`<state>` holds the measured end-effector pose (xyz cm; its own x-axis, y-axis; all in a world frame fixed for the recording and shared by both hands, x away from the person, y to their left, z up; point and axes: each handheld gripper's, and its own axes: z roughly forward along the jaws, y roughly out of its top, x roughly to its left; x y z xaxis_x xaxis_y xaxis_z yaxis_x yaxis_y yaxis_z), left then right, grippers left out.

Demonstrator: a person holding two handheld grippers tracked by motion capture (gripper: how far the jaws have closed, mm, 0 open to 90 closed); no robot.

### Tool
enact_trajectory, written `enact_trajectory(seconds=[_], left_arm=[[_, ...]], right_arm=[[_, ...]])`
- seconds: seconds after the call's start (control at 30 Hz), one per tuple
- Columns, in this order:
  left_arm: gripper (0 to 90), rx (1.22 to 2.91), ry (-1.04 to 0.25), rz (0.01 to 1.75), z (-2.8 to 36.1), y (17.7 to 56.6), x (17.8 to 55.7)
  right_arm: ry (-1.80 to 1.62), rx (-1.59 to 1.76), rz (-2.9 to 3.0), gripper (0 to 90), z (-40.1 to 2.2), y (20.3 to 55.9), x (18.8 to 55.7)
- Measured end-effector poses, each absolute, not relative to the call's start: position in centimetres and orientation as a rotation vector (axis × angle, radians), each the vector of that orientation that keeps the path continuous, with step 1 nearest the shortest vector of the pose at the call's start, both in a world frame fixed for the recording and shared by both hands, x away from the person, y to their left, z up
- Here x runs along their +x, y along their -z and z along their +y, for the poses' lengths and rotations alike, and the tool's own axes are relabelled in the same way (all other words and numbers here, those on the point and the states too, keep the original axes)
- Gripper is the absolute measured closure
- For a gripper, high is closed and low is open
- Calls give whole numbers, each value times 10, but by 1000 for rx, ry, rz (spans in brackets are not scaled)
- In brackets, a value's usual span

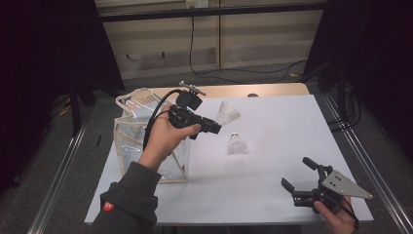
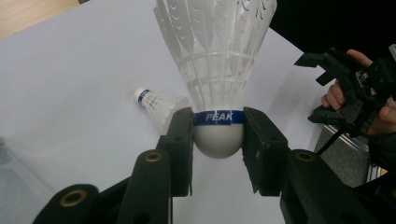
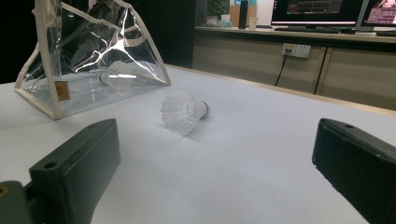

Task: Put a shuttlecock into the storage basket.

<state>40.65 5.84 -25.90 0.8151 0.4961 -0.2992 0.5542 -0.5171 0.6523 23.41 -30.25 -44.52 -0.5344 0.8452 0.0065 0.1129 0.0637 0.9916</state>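
Observation:
My left gripper (image 1: 217, 125) is held above the table, shut on the rounded cork of a white shuttlecock (image 1: 227, 113). In the left gripper view the pads (image 2: 183, 140) press both sides of the cork of that shuttlecock (image 2: 218, 140), under its blue band, and the feathers fan away from me. A second shuttlecock (image 1: 235, 145) lies on its side on the white table sheet (image 1: 272, 195); it lies ahead of my right gripper (image 3: 217, 154) as the shuttlecock (image 3: 182, 112). My right gripper (image 1: 296, 171) rests near the front right edge, open, with nothing between its jaws.
A clear plastic bag (image 1: 141, 141) with cream trim stands at the table's left, behind the left hand. In the right gripper view the bag (image 3: 93, 60) holds another shuttlecock (image 3: 119, 74). Metal rails run along both table sides.

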Motion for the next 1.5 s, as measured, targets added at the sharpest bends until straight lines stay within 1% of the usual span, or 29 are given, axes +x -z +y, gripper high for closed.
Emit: enact_trajectory(seconds=[1.5], left_arm=[[654,2198,29,835,82,237,420]], right_arm=[[-1527,955,1730,9,-303,445,234]])
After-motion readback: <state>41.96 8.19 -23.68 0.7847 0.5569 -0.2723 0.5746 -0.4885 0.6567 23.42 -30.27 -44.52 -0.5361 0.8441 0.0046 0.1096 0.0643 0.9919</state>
